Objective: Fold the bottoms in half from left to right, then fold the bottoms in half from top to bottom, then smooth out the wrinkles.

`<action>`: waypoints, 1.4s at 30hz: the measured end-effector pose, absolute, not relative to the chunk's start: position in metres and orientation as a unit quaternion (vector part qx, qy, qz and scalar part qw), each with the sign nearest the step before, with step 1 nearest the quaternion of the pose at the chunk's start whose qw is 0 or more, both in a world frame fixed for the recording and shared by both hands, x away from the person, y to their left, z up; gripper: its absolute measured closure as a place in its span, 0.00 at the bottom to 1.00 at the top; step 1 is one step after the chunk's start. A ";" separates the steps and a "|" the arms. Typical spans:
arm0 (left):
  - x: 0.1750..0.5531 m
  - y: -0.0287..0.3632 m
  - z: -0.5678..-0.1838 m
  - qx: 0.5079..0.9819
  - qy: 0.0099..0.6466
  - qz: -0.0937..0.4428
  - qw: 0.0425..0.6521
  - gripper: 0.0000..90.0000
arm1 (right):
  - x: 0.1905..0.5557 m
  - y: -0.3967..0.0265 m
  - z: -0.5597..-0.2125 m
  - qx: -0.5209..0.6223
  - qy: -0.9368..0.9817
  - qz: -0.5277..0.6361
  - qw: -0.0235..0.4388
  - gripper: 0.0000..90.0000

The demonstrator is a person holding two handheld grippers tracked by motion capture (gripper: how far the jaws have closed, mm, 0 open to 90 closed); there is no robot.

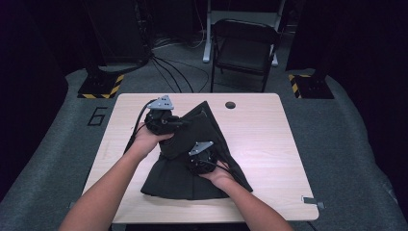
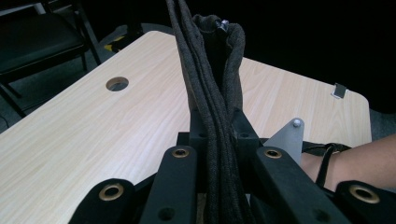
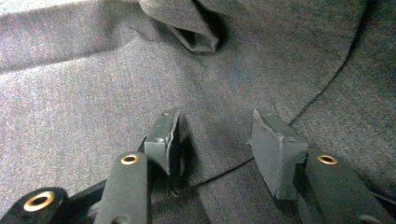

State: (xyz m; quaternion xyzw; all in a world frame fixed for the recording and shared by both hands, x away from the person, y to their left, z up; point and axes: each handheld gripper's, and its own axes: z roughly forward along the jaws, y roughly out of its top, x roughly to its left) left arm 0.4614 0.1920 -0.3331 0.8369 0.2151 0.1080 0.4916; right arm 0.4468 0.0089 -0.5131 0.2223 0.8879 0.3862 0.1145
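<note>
A dark grey garment (image 1: 192, 179) lies spread on the light wooden table (image 1: 269, 144), with its upper part gathered into a raised fold. My left gripper (image 1: 180, 124) is shut on that fold. In the left gripper view the cloth (image 2: 210, 70) runs up as several pinched layers between the jaws of the left gripper (image 2: 218, 122). My right gripper (image 1: 195, 161) sits lower on the garment, pointing down onto it. Its jaws stand apart over flat fabric (image 3: 93, 84), and a fold edge runs between the jaws of the right gripper (image 3: 217, 135), with the pads not pressing on it.
A round hole (image 1: 230, 105) is in the table near its far edge. A small clip (image 1: 308, 199) sits at the near right corner. A black folding chair (image 1: 243, 48) and cables stand on the floor beyond the table.
</note>
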 end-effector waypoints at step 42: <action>0.463 0.203 -0.336 0.830 0.234 0.115 0.494 0.92 | 0.439 -0.032 -0.488 0.255 0.872 0.403 0.107 0.48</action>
